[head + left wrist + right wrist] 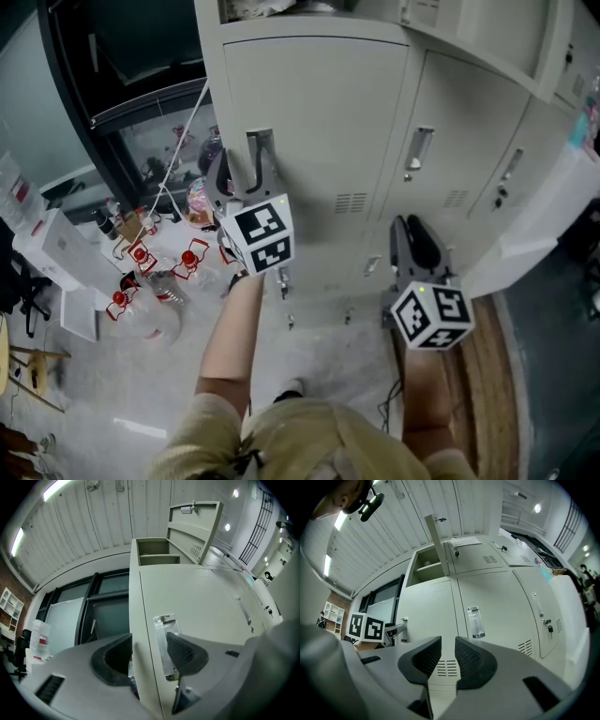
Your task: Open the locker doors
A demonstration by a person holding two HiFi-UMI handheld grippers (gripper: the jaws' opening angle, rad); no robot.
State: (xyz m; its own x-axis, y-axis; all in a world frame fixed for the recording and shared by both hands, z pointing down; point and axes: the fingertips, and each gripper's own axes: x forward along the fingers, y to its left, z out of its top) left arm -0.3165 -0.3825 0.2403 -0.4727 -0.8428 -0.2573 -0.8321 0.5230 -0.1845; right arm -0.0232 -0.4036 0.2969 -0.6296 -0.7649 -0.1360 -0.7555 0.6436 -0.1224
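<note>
Head view: your left gripper is at the handle of the leftmost locker door, and your right gripper is lower, before the middle door. Left gripper view: jaws released, straddling that door's edge. Right gripper view: jaws nearly together, empty.

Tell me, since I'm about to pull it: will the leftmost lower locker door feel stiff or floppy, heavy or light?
The door looks like thin painted sheet metal, so probably light and fairly stiff, perhaps flexing slightly. It likely swings on hinges, as the open upper door does. Its handle looks smooth, possibly slippery.
</note>
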